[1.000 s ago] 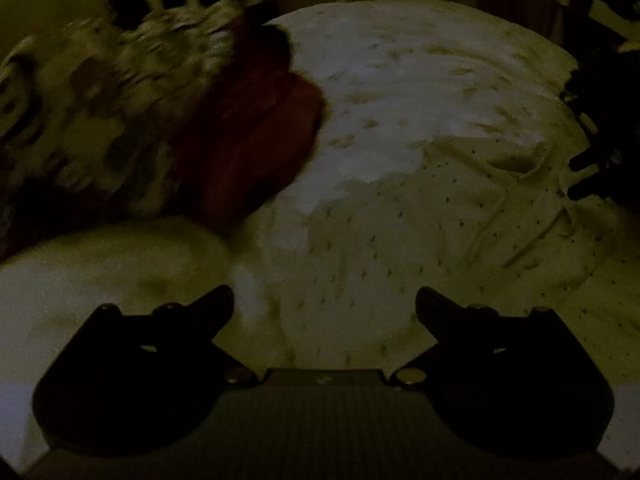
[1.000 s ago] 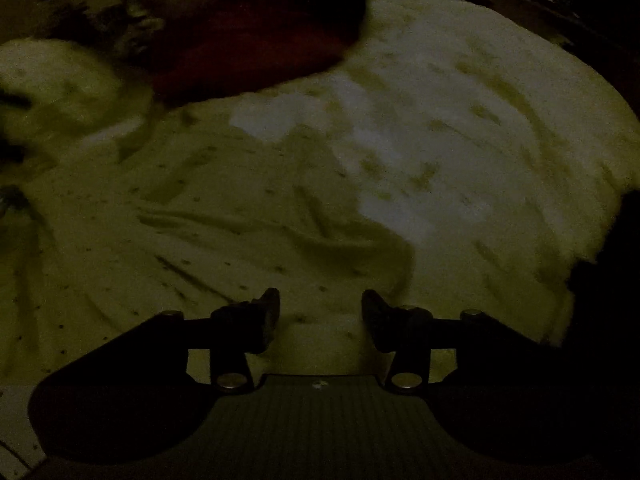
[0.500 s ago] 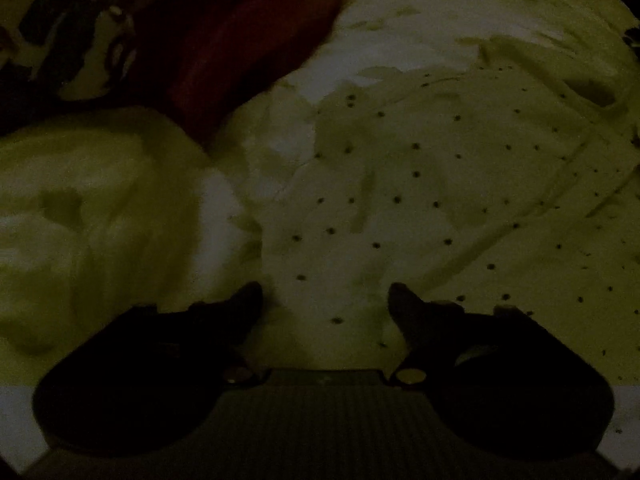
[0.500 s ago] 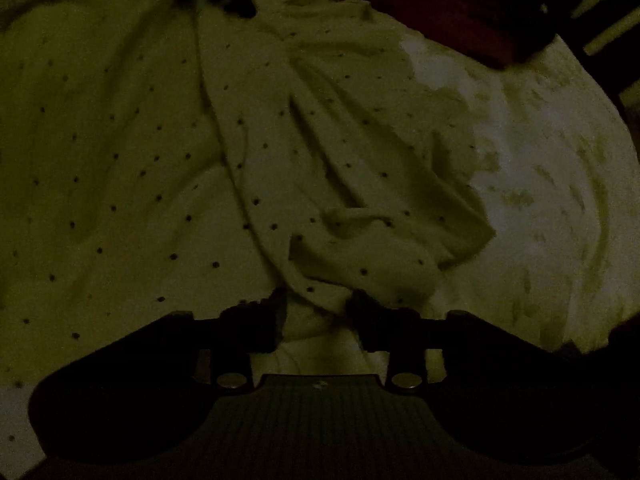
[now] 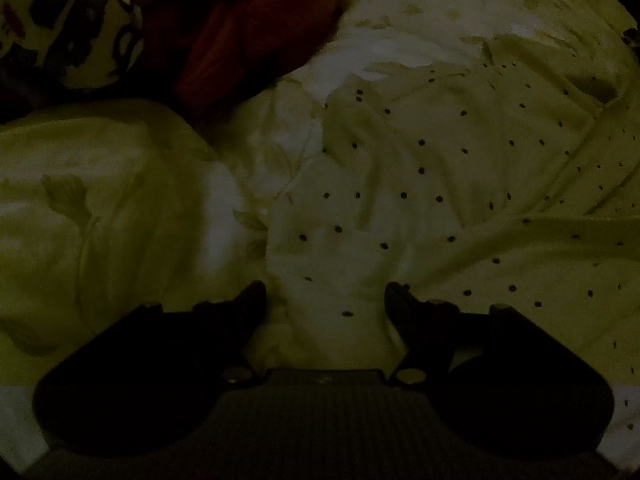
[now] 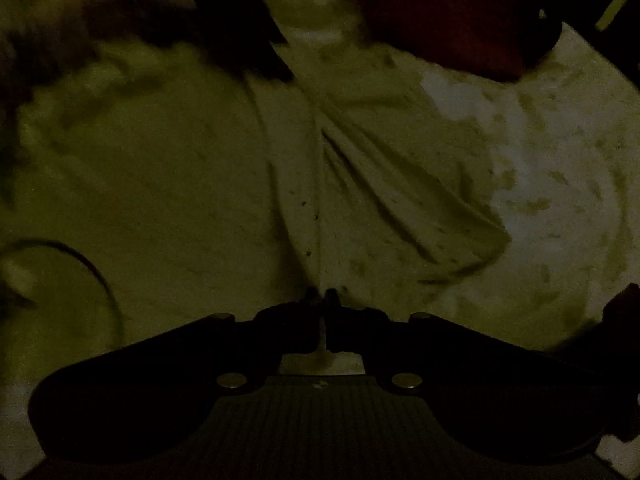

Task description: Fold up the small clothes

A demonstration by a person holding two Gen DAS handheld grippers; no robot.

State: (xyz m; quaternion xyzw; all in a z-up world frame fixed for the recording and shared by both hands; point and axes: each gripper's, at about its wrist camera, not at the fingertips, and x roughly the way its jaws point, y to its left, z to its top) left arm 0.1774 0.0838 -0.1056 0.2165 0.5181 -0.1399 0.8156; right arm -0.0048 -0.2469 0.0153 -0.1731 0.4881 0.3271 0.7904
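Note:
A pale garment with small dark dots (image 5: pixel 432 184) lies crumpled on the bed. My left gripper (image 5: pixel 325 300) is open, its jaws straddling a corner of this garment close to the cloth. In the right wrist view the same garment (image 6: pixel 360 184) stretches away in folds. My right gripper (image 6: pixel 320 300) is shut on the garment's edge, with cloth pinched between the fingertips. The light is very dim.
A dark red cushion (image 5: pixel 248 40) and a patterned pillow (image 5: pixel 80 32) lie at the far left of the bed; the cushion also shows in the right wrist view (image 6: pixel 460 24). The other gripper's dark body with a lit screen (image 6: pixel 236 8) sits beyond the garment. The floral bedsheet (image 6: pixel 560 160) surrounds it.
My right gripper closed from partly open to shut on the garment's edge. My left gripper came down close to the garment's corner and its jaws narrowed somewhat.

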